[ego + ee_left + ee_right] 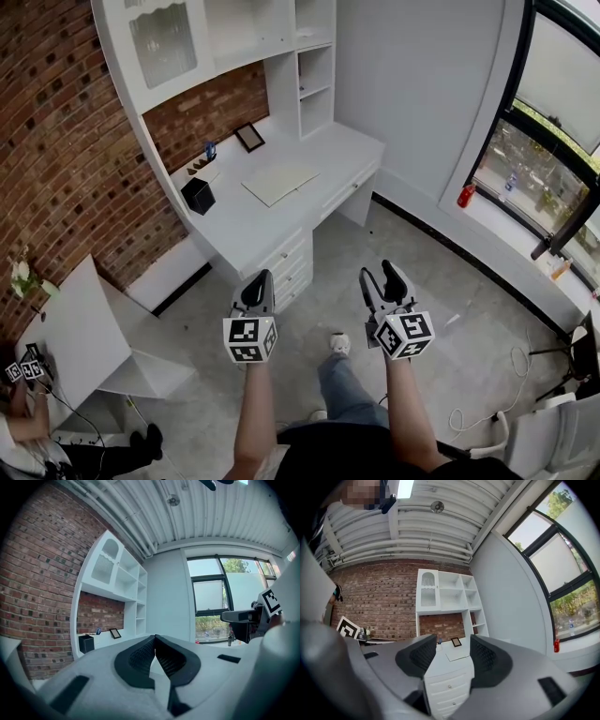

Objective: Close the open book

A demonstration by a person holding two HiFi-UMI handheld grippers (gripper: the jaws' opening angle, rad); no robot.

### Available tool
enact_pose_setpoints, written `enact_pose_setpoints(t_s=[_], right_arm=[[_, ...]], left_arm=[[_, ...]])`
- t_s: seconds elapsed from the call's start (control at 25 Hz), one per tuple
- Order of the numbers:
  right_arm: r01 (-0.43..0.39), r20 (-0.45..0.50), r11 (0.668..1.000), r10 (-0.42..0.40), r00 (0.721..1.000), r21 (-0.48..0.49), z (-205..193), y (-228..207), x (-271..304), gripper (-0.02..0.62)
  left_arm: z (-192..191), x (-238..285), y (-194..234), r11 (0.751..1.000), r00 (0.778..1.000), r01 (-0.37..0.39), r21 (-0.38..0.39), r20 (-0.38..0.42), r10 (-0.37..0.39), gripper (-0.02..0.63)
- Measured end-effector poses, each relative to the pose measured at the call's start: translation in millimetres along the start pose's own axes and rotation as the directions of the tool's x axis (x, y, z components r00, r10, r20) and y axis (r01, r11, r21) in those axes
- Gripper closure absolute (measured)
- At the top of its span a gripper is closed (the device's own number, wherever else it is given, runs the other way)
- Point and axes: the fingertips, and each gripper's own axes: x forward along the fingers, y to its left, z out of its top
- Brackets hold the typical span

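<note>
The open book (278, 182) lies flat with pale pages on the white desk (244, 225) against the brick wall, well ahead of both grippers. In the right gripper view the book (458, 656) shows small and far off between the jaws. My left gripper (262, 277) is held out over the floor short of the desk's drawers, its jaws shut tip to tip (155, 637) on nothing. My right gripper (378, 272) hovers level beside it to the right, open (453, 640) with nothing between its pads.
On the desk stand a black box (198, 195), a small picture frame (249, 137) and a shelf unit (314, 75). A low white table (75, 328) stands at the left, with a person beside it. A red bottle (466, 195) sits on the window ledge; cables (516, 361) lie on the floor.
</note>
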Motion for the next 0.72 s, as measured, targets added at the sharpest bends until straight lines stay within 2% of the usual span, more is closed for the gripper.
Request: enact_pose_setpoints(t_s=[0.28, 0.72], right_arm=[[-0.025, 0.011, 1.000, 0.024, 1.000, 0.011, -2, -23, 56, 0.391], [-0.127, -0.045, 0.991, 0.129, 0.991, 0.038, -23, -65, 202, 0.391]], left_arm=[[4, 47, 25, 0.999, 0.999, -0.033, 0.011, 0.009, 0.033, 0.597], [-8, 151, 87, 0.989, 0.988, -0.149, -0.010, -0.040, 0.149, 0.597]])
